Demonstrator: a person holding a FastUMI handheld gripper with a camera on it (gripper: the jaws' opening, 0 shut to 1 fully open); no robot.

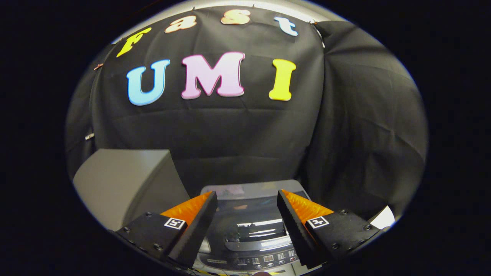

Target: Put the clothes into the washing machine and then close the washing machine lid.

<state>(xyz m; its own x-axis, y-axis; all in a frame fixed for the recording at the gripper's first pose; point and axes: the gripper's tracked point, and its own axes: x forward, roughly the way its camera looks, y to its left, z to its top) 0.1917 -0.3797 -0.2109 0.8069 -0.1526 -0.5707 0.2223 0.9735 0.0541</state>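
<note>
A small grey washing machine [251,230] stands below and between my fingers, seen from above. Its dark glossy lid [249,218] lies flat across the top and reflects light. A control panel with buttons [264,260] runs along the near edge. My gripper [247,199] hovers above the machine, open, with nothing between its fingers. No clothes are visible in this view.
A grey box-like block [122,184] stands to the left of the machine, beyond my left finger. A white corner of something [383,218] shows past my right finger. Black cloth walls the booth behind and on both sides.
</note>
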